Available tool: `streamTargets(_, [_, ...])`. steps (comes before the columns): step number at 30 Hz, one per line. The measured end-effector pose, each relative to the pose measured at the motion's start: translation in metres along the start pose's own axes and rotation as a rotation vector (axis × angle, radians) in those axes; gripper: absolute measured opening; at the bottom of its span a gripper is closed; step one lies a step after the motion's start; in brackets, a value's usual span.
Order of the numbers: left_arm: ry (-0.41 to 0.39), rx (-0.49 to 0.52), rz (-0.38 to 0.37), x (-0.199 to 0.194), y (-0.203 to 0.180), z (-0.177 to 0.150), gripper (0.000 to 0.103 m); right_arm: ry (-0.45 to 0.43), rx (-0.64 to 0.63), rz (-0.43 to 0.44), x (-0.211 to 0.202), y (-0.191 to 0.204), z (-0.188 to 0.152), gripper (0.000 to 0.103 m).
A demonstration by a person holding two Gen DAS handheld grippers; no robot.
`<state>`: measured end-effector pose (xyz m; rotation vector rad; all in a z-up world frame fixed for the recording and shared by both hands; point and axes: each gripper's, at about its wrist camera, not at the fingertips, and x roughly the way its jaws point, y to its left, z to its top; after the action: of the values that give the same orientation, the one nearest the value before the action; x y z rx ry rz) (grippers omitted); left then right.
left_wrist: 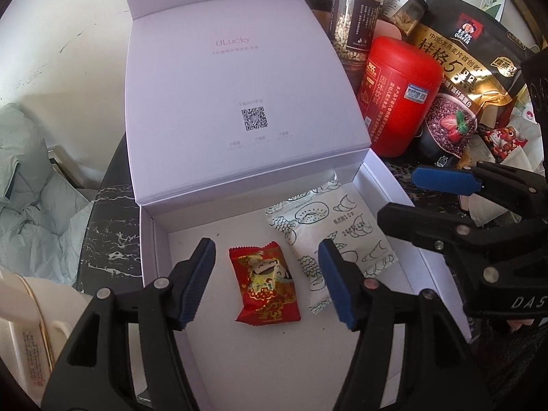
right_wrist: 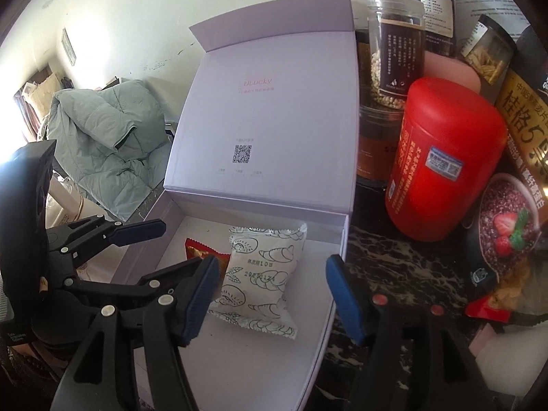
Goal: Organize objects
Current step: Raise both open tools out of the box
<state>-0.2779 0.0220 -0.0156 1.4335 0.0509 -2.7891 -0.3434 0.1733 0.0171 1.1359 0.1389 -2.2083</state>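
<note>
**Two snack packets in open white box, both grippers above with nothing held**

White gift box open on dark marbled tabletop, lid standing upright at box's far edge, QR code and faint "ULucky" print on lid's inner face.

Inside box, on floor: red candy packet with gold cartoon print, lying flat near middle. White pastry packet with line-drawn croissants, just beside red one on box's right half, toward lid. From right wrist view, white packet partly covering red packet; touching or only overlapping in view, cannot tell.

Left gripper over box, jaws apart, red packet lying between fingers but pads not pressing it. Right gripper over box's right side, jaws apart, white packet below and between fingers, pads clear of it. Right gripper also visible in left view at box's right edge; left gripper in right view at box's left edge.

Right of box, outside it: red canister close to lid's right edge, clear jar of pale grains behind it, black-and-gold Quaker oat pouch farther right. Left of box, beyond table: pale green padded jacket, crumpled.
</note>
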Motion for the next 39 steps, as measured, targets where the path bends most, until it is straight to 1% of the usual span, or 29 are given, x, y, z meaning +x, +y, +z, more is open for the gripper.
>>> streamTargets(1, [-0.003,0.003,0.002,-0.008,0.01,0.001,0.062,-0.004,-0.003,-0.007,-0.003,0.001,0.001,0.068])
streamTargets(4, [-0.015,0.003,0.013,-0.012,0.001,0.006,0.063,-0.027,-0.016,-0.026,-0.015,0.007,0.001,0.072])
streamTargets(6, [-0.025,-0.004,0.017,-0.018,0.001,0.007,0.064,-0.056,-0.023,-0.042,-0.025,0.011,0.0,0.08])
streamTargets(7, [-0.029,-0.007,0.018,-0.021,0.001,0.007,0.065,-0.072,-0.03,-0.052,-0.031,0.013,0.0,0.082])
streamTargets(9, [-0.031,-0.013,0.018,-0.029,0.004,0.007,0.068,-0.091,-0.047,-0.077,-0.039,0.019,0.0,0.094])
streamTargets(11, [-0.034,-0.022,0.018,-0.035,0.006,0.006,0.069,-0.11,-0.058,-0.103,-0.047,0.023,0.001,0.101])
streamTargets(18, [-0.056,-0.028,0.025,-0.054,0.004,0.004,0.069,-0.146,-0.044,-0.163,-0.072,0.028,0.0,0.103])
streamTargets(21, [-0.071,-0.029,0.029,-0.064,0.003,0.002,0.07,-0.158,-0.042,-0.176,-0.083,0.03,-0.001,0.103])
streamTargets(23, [-0.064,-0.03,0.028,-0.07,0.003,0.001,0.071,-0.166,-0.043,-0.179,-0.09,0.034,-0.003,0.103])
streamTargets(26, [-0.081,-0.035,0.019,-0.082,0.003,-0.001,0.071,-0.174,-0.054,-0.192,-0.1,0.041,-0.005,0.103])
streamTargets(28, [-0.093,-0.045,-0.004,-0.091,0.003,-0.002,0.071,-0.175,-0.07,-0.205,-0.105,0.046,-0.008,0.103])
streamTargets(31, [-0.112,-0.051,-0.013,-0.104,0.002,-0.004,0.071,-0.185,-0.073,-0.2,-0.115,0.053,-0.011,0.103])
streamTargets(39, [-0.139,-0.052,0.004,-0.134,0.0,-0.012,0.072,-0.218,-0.064,-0.214,-0.142,0.065,-0.021,0.103])
